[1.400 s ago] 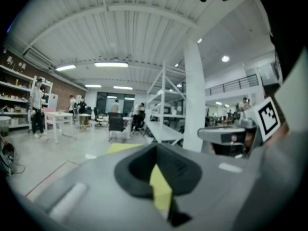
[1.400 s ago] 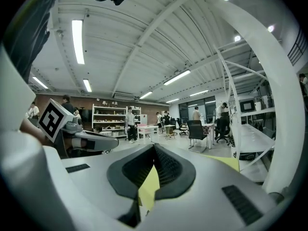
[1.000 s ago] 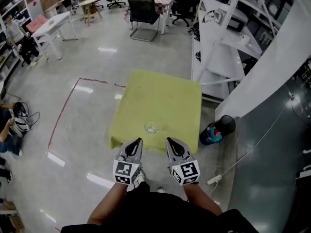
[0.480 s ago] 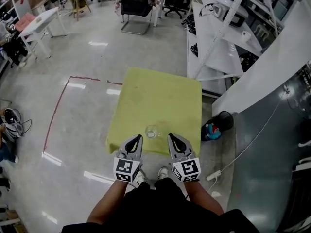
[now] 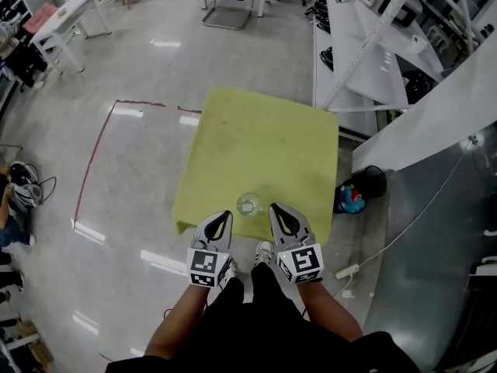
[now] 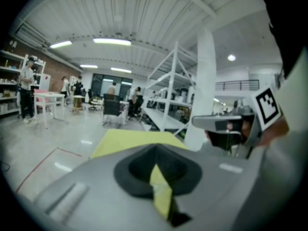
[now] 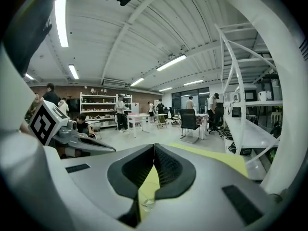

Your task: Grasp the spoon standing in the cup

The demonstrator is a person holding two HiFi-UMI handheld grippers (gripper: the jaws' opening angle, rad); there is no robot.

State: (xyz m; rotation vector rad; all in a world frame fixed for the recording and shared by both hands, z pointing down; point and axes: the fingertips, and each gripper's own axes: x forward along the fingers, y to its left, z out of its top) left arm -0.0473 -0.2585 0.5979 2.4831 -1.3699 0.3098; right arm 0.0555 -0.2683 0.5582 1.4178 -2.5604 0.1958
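Two grippers point forward side by side at the near edge of the desk (image 5: 256,130), apparently lined up for an approach and not yet reaching. The left gripper (image 5: 220,220) has its jaws pressed together at the tips with nothing between them, and the right gripper (image 5: 277,212) is the same. That fits a grasp not yet begun, and one pair will have to spread before it can take the handle.

The cup (image 5: 248,203) stands close to the desk's near edge, just ahead of the gap between the two grippers and nearer the right one. This looks like an easy spot to reach from where the person stands. The cup is round and of clear glass. The spoon in it is too small to make out.

A matte yellow-green cloth covers the square desk and drapes over its sides. The jaws are smooth grey shells lined with black ribbed pads.
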